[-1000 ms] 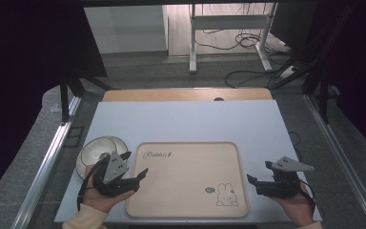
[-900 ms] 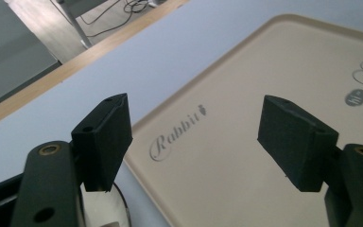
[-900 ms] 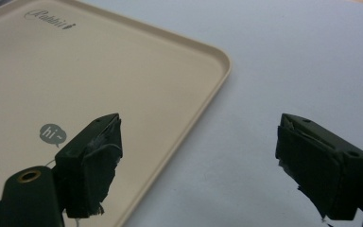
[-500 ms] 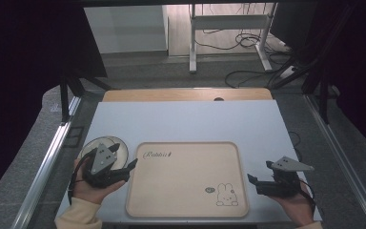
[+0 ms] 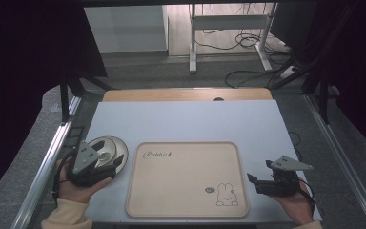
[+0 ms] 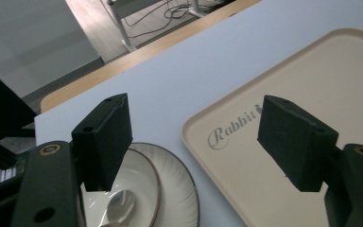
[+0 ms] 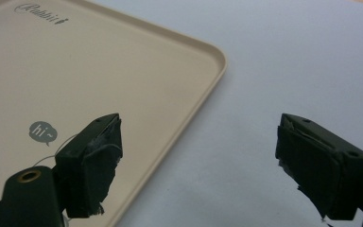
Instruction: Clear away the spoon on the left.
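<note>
Plates: two stacked plates (image 5: 109, 150) sit at the left edge of the table, just left of the tray; in the left gripper view they (image 6: 170, 189) lie below and between the jaws, near the left one.
Spoon: a metal spoon (image 6: 118, 208) lies in the top plate, its bowl showing under the left jaw.
Left gripper: the left gripper (image 5: 106, 164) hovers over the near side of the plates, held in the person's left hand (image 5: 78, 188); its jaws stand wide apart with nothing between them, and whether they touch the plates cannot be told.
Tray: a beige tray (image 5: 186, 191) with the word "Rabbit" and a small rabbit drawing lies flat in the middle of the table, its top bare.
Right gripper: the right gripper (image 5: 255, 183) is just right of the tray's near right corner, held in the right hand (image 5: 295, 202); its jaws are apart, holding nothing.
Table: a pale grey table (image 5: 186, 121) carries everything.
</note>
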A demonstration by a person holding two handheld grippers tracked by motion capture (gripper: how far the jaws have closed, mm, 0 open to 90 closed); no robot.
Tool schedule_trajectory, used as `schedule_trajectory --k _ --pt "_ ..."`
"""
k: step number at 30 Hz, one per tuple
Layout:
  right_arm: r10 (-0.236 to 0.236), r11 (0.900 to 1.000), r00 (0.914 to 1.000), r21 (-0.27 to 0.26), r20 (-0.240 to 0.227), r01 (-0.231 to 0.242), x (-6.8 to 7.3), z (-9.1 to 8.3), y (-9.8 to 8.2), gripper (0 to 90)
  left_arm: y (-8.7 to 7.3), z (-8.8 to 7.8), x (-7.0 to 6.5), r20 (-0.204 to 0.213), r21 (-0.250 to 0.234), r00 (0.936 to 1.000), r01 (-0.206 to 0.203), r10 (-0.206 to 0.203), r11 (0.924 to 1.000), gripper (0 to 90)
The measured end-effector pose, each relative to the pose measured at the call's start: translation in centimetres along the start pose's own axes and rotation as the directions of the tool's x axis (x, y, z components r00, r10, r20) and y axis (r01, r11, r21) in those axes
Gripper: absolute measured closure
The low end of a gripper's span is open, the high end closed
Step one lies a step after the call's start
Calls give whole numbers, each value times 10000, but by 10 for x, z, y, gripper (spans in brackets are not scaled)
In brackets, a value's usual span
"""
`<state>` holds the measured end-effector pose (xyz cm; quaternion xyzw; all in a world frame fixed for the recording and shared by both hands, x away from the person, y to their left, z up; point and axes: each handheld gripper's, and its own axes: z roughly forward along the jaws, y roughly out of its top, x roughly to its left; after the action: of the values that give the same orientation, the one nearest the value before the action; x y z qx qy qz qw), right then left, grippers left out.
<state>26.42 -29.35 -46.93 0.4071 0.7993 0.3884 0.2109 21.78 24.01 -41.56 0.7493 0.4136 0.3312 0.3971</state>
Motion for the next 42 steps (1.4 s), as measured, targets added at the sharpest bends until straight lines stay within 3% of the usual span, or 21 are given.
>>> schedule_trajectory --k 9,25,31,42 --pt "6 10000 10000 65 48 -6 0 1 0 158 -14 3 17 -336 400 9985 453 -440 9982 270" --pt "9 9998 10000 174 86 -10 -2 2 -2 159 -27 9 24 -373 801 9973 662 -634 9946 271" --pt "5 9998 10000 184 99 -7 -3 2 -2 159 -38 9 34 -572 1015 9938 1003 -949 9898 272" --pt "19 9998 9999 201 135 -22 -3 3 -3 159 -62 -8 34 -212 853 9947 1024 -1009 9911 278"
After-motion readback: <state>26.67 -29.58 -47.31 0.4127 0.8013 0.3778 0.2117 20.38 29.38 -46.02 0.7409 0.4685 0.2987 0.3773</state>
